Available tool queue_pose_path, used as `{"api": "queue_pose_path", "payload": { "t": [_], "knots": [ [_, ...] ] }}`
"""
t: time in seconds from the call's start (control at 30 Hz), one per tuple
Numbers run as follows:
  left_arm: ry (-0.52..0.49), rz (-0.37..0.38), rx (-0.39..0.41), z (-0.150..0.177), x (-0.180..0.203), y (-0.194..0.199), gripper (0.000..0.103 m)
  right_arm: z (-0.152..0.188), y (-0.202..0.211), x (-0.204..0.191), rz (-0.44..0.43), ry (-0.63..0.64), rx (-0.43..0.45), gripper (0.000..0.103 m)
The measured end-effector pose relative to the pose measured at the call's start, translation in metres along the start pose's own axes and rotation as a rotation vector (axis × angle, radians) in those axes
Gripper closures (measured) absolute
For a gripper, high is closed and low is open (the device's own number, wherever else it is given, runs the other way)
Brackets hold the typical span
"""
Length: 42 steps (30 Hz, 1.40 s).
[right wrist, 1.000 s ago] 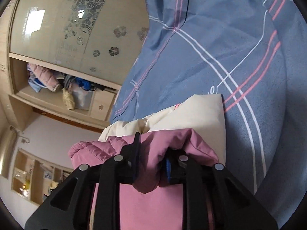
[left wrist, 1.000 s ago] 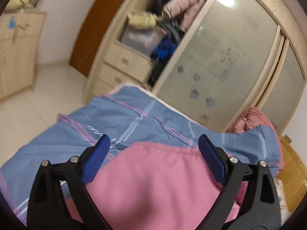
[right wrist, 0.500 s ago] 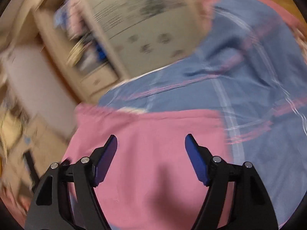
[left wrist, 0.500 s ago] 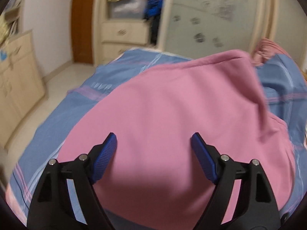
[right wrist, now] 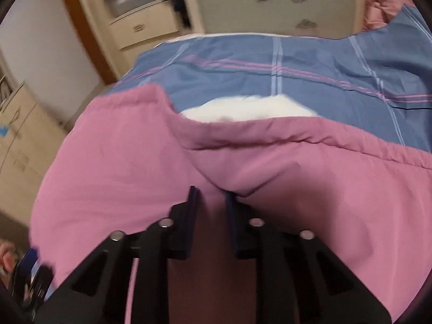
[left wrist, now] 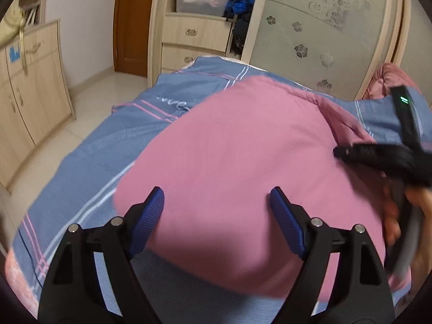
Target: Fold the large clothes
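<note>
On the bed (left wrist: 89, 162), a pink padded jacket (left wrist: 243, 162) lies spread over the blue plaid cover, reaching toward the foot edge; its white lining (right wrist: 248, 109) shows at the far hem. Left gripper (left wrist: 216, 213) is spread wide above the fabric, nothing between the jaws. Right gripper (right wrist: 211, 202) is closing, jaws nearly together with a fold of pink fabric between them. The jacket looks soft, puffy, light and a bit slick, so likely to spring back. Best hold: a stitched hem or seam, not the loose panel.
</note>
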<state>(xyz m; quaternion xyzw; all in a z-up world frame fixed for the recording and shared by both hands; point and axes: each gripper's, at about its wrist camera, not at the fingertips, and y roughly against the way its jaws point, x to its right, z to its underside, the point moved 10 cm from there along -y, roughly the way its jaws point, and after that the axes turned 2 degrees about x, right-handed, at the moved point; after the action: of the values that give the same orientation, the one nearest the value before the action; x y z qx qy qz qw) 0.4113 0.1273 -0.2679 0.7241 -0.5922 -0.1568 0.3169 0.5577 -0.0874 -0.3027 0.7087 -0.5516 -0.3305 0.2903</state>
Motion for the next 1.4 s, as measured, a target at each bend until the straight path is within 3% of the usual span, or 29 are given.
{"api": "queue_pose_path", "payload": {
  "t": [0.13,0.3,0.37,0.4,0.43,0.53,0.73,0.9,0.97,1.07,1.17,1.3,1.4],
  "knots": [
    [-0.045,-0.011,0.004,0.002,0.005,-0.001,0.015,-0.007,-0.018,0.015,0.036,0.012,0.02,0.09],
    [-0.009,0.004,-0.04,0.005,-0.001,-0.008,0.014,-0.021,0.028,0.015,0.041,-0.053,0.104,0.082],
    [0.002,0.011,-0.037,0.004,-0.002,-0.007,0.014,-0.035,0.041,0.04,0.247,-0.028,0.188,0.041],
    [0.001,0.012,-0.036,0.004,-0.002,-0.007,0.014,-0.036,0.042,0.05,0.322,-0.004,0.206,0.04],
    [-0.001,0.012,-0.036,0.005,-0.001,-0.007,0.014,-0.033,0.032,0.058,0.343,0.014,0.172,0.041],
    [-0.004,0.027,-0.028,0.003,0.001,-0.006,0.014,-0.015,-0.002,0.074,0.287,-0.04,0.078,0.04],
    [-0.076,0.006,0.01,0.002,0.011,-0.002,0.014,-0.021,-0.029,0.081,0.345,-0.019,0.097,0.04],
    [-0.079,0.005,0.017,0.0,0.01,0.001,0.014,-0.017,-0.015,0.073,0.367,-0.001,0.091,0.04],
    [-0.048,0.02,0.005,-0.001,0.006,0.0,0.014,-0.02,0.009,0.063,0.306,-0.033,0.141,0.042],
    [-0.016,0.035,0.0,-0.002,0.001,-0.002,0.014,-0.025,0.046,0.028,0.104,-0.065,0.239,0.042],
    [-0.007,0.037,-0.002,-0.004,0.0,-0.003,0.014,-0.02,0.06,-0.021,-0.033,-0.011,0.196,0.042],
    [-0.014,0.034,-0.01,-0.002,0.002,-0.004,0.014,-0.011,0.051,-0.078,-0.091,0.095,0.119,0.042],
    [-0.021,0.038,-0.014,0.0,0.003,-0.003,0.014,-0.008,0.023,-0.1,-0.046,0.146,0.067,0.042]
  ]
}}
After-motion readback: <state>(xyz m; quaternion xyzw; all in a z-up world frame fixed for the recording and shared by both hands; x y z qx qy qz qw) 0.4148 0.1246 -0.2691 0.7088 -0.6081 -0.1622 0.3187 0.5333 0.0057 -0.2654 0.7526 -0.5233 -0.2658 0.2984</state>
